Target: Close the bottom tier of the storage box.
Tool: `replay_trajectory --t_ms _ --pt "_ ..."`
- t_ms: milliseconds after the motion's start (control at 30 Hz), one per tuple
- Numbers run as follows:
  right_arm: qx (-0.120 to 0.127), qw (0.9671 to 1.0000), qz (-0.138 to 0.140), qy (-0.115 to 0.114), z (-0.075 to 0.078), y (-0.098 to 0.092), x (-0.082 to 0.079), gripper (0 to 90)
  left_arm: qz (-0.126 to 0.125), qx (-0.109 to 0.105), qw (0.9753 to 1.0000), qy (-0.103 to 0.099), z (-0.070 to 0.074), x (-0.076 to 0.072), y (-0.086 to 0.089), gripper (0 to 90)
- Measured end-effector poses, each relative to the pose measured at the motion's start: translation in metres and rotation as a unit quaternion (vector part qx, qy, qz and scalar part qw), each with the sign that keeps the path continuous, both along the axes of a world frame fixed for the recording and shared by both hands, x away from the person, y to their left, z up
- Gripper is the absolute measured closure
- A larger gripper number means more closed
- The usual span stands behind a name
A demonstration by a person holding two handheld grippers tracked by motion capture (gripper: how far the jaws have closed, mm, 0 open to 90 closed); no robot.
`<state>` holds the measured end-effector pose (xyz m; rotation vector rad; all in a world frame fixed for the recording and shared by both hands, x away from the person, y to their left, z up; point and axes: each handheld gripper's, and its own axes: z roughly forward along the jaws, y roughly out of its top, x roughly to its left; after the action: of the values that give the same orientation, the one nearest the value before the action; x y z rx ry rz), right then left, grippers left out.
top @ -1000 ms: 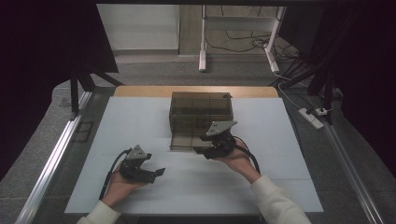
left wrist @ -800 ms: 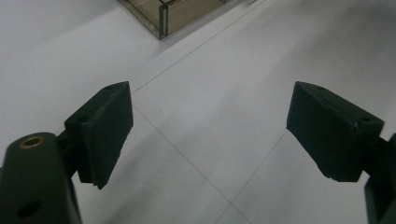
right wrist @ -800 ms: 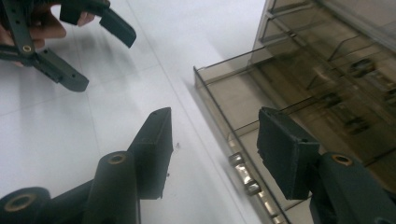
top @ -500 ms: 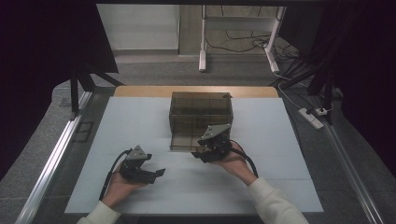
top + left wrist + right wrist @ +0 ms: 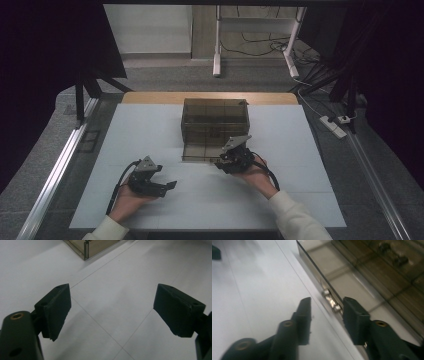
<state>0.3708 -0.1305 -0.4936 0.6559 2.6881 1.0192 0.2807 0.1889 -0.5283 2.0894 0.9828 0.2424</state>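
Observation:
A smoky see-through box stands mid-table, its front flap lying flat on the white mat. My right gripper is at the flap's near right edge. In the right gripper view its jaws stand open on either side of that edge, where a small metal knob sits just beyond the fingertips; whether they touch it is unclear. My left gripper rests at the near left, wide open over bare mat, with a corner of the box far ahead.
The white mat covers the table, with a wooden strip along the far edge. Inside the box are dividers. A power strip and cables lie on the floor to the right.
The right gripper has shifted slightly left and nearer along the flap's front edge. The left gripper has stayed where it was.

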Motion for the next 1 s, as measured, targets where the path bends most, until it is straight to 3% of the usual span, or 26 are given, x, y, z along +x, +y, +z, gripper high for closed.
replay_trajectory --t_ms 300,667,1000 --pt "-0.011 0.9999 -0.010 0.008 -0.008 -0.005 0.007 89.7 0.000 0.000 1.0000 0.001 0.000 0.000 0.000 15.4" --pt "-0.040 0.9991 -0.013 0.005 -0.020 0.000 0.012 89.8 -0.001 0.002 1.0000 0.001 -0.001 0.000 0.000 15.4" --pt "-0.045 0.9988 -0.018 -0.004 -0.021 0.001 0.011 89.8 -0.001 0.002 1.0000 0.001 0.000 0.000 0.000 15.4"
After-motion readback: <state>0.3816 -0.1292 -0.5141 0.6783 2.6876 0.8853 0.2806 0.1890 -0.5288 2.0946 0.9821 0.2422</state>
